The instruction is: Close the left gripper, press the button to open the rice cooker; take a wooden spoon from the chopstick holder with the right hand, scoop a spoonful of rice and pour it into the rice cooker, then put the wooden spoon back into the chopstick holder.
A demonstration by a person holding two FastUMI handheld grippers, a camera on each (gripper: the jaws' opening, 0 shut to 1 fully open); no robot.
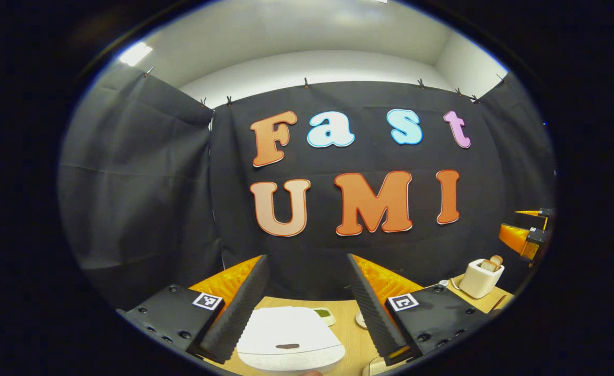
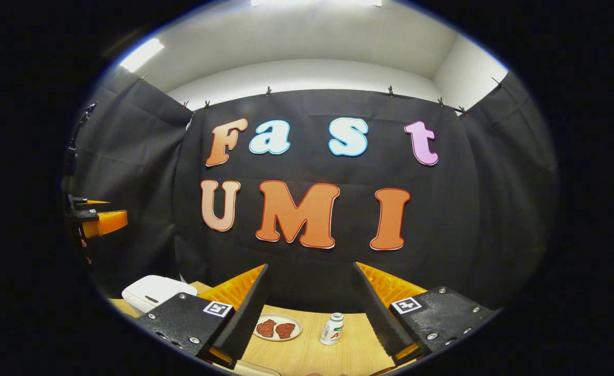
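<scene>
The white rice cooker [image 1: 288,339] sits on the wooden table [image 1: 353,334] with its lid down, a dark mark on the near side of the lid. My left gripper [image 1: 307,258] hovers above it, open, with the cooker seen low between its fingers. In the right gripper view the same cooker [image 2: 155,292] lies at the lower left. My right gripper [image 2: 311,266] is open and holds nothing. Each gripper shows small at the edge of the other's view: the right gripper [image 1: 526,235] at far right, the left gripper [image 2: 98,219] at far left.
A white toaster-like box [image 1: 480,278] with brown slices standing in it sits at the table's right. A small green-topped dish [image 1: 323,313] lies behind the cooker. A plate [image 2: 278,329] with two red pieces and a small white bottle [image 2: 332,329] stand ahead of the right gripper.
</scene>
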